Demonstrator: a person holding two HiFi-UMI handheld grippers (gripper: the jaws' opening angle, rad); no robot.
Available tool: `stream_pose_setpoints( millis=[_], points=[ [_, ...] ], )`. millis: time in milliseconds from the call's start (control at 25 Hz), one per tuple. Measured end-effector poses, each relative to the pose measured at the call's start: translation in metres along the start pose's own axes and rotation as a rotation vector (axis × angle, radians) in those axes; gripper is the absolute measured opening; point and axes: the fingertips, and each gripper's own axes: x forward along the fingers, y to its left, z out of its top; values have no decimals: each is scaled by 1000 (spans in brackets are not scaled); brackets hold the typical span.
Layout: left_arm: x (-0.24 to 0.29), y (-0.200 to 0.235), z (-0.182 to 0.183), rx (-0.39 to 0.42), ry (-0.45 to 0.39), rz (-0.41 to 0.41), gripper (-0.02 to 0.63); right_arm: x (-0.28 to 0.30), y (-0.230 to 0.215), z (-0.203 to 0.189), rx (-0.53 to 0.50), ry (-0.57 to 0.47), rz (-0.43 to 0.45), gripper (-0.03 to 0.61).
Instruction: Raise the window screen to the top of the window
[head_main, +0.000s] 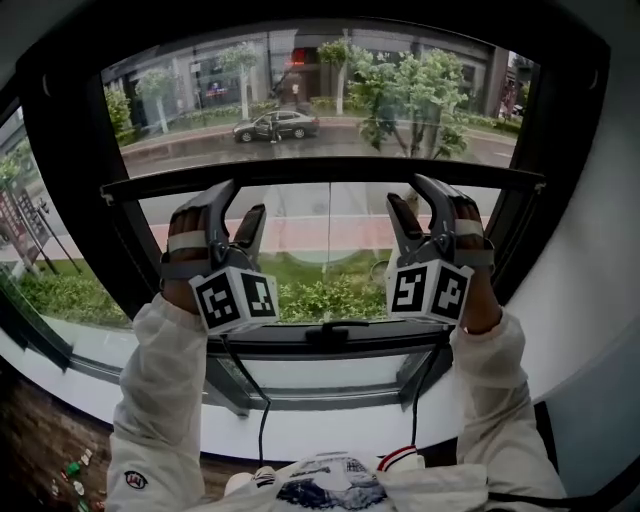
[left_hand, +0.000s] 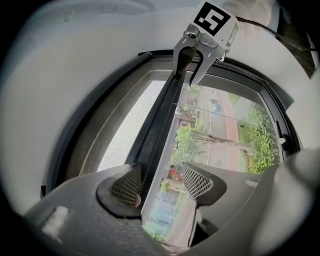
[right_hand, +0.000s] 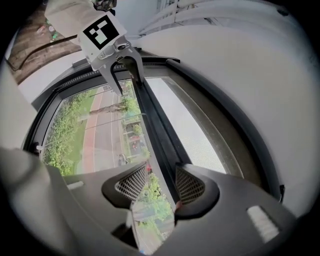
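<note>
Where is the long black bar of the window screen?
In the head view the long black screen bar runs across the middle of the window, below the grey car outside, with the left gripper and right gripper reaching up to it.

Both arms, in white fabric sleeves (head_main: 160, 390), reach up and forward, side by side and well apart. The left hand (head_main: 185, 240) holds the dark grey two-jaw left gripper (head_main: 240, 200), with its black-and-white marker cube (head_main: 235, 298) facing the head camera near the wrist. The right hand (head_main: 468, 228) holds the matching right gripper (head_main: 408, 192) at the same height, and both point slightly upward. Each gripper's jaws stand apart, astride the black horizontal bar of the window screen (head_main: 320, 172). One meshed pad (left_hand: 125, 186) of the left gripper lies against that bar, the other clear of it. On the right gripper one pad (right_hand: 189, 186) sits just beside the bar, the other clear
</note>
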Motion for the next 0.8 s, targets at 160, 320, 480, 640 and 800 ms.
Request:
stream_pose_setpoints(
  millis=[160, 320, 480, 640, 800],
  points=[
    [5, 16, 4, 4, -8, 29, 262, 6, -16, 5, -1, -8, -29, 184],
    [10, 35, 10, 8, -12, 54, 262, 13, -34, 9, -15, -19, -58, 183],
    [14, 52, 13, 21, -20, 89, 262, 20, -49, 12, -52, -35, -95, 181],
    [19, 67, 15, 31, -18, 108, 262, 25, -64, 18, -45, -36, -120, 176],
    [19, 74, 17, 37, -16, 117, 262, 27, -70, 22, -49, -42, -135, 172]
  ],
)
